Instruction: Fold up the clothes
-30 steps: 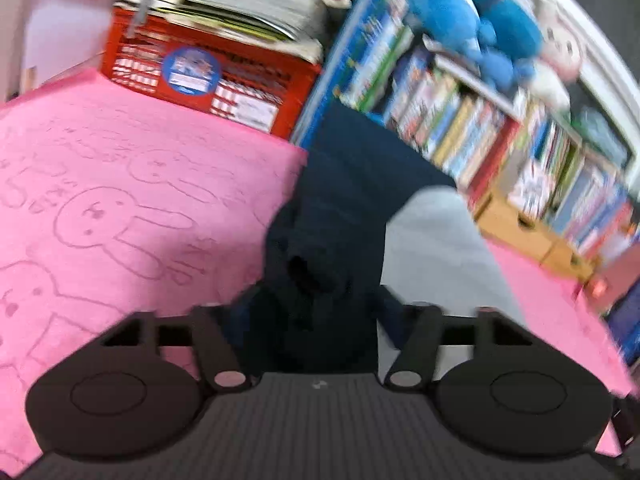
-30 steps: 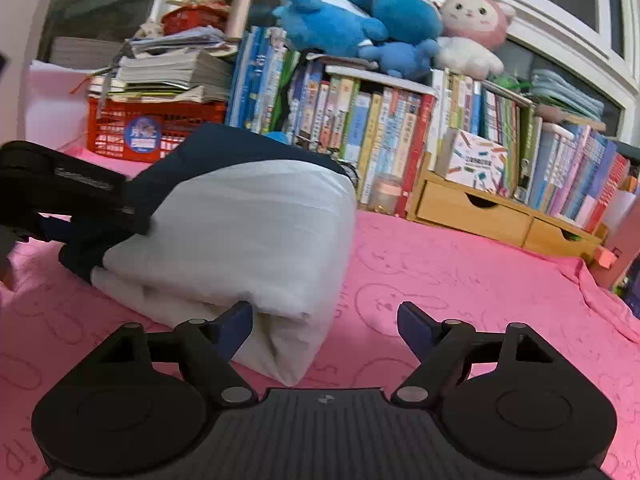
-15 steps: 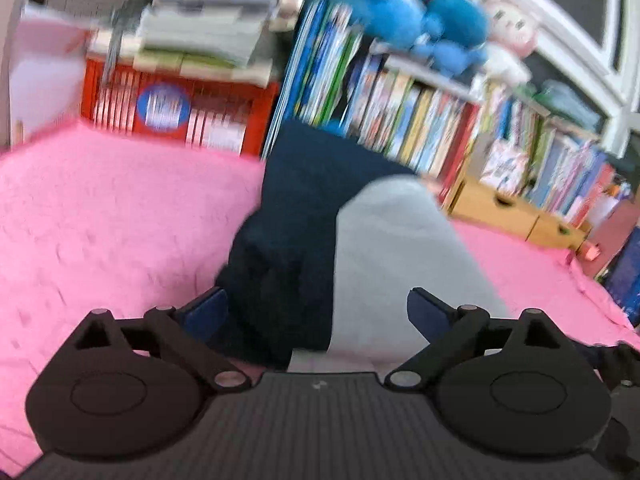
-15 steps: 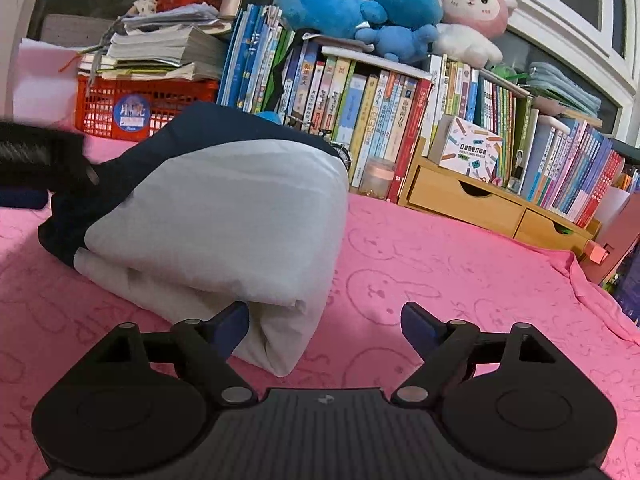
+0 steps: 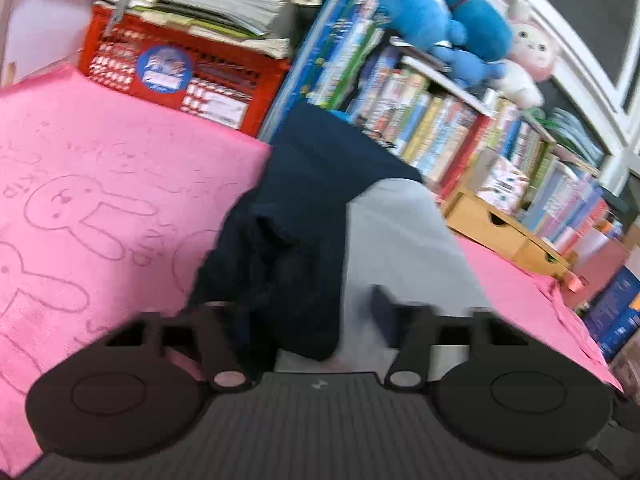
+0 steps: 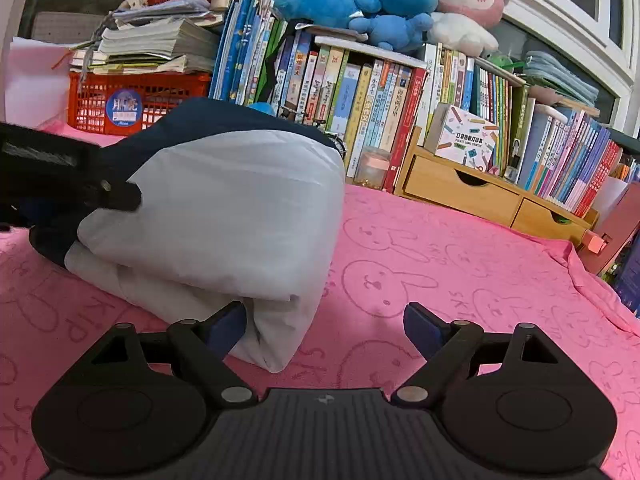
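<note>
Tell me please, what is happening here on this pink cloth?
A person with a handheld gripper in each hand is folding a navy and white garment on the pink rabbit-print cloth. The left gripper is closing its jaws, with the garment's navy edge between them. The right gripper is open at the folded white corner and grips nothing. The garment already lies as a thick bundle.

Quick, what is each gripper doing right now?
Left gripper: closing on the folded garment's dark end.
Right gripper: open, holding nothing; garment's corner between its fingers.

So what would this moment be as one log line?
left tool: closing on garment | right tool: open at garment corner | blanket: pink
</note>
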Available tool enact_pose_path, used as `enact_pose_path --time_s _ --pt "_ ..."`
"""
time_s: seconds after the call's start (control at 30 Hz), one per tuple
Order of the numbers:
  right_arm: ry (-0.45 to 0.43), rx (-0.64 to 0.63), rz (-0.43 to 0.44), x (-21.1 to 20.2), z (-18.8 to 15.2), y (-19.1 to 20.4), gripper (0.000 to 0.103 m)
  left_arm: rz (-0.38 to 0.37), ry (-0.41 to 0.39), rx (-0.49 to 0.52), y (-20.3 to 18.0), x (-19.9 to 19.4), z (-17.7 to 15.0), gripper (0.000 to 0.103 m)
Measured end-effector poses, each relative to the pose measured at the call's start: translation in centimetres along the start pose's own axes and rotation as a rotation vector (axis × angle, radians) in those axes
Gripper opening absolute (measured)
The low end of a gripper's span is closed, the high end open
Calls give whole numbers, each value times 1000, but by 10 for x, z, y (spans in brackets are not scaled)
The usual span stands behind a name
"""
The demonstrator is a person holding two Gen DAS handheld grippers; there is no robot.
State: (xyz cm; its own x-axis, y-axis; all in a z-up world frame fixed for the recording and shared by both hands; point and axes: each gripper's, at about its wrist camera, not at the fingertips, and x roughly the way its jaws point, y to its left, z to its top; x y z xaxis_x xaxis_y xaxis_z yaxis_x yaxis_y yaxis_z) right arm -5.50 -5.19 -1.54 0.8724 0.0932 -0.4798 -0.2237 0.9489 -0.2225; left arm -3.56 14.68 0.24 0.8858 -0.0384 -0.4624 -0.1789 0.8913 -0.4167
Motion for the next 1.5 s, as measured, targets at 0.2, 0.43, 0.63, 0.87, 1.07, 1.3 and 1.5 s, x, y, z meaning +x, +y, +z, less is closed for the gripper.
enact_pose_path --time_s 0.2,0.43,0.63,0.87,1.07,1.3,1.5 --pt "-12 -2 0 0 -1 -3 87 57 -57 141 2 -13 2 16" --pt "-46 -270 -73 6 -10 7 94 84 5 133 23 -9 -1 17" --pt "-35 -268 -22 7 -12 -3 94 112 42 137 36 -9 2 29" --pt "-25 -253 156 -16 -13 -36 95 102 57 106 47 -11 4 35" --pt "-105 59 325 -30 34 -68 52 124 51 111 45 -11 3 42" --pt "-43 66 431 55 92 23 29 102 44 78 56 -22 1 48" --pt "-7 -147 406 74 66 95 24 225 3 106 70 -53 6 62"
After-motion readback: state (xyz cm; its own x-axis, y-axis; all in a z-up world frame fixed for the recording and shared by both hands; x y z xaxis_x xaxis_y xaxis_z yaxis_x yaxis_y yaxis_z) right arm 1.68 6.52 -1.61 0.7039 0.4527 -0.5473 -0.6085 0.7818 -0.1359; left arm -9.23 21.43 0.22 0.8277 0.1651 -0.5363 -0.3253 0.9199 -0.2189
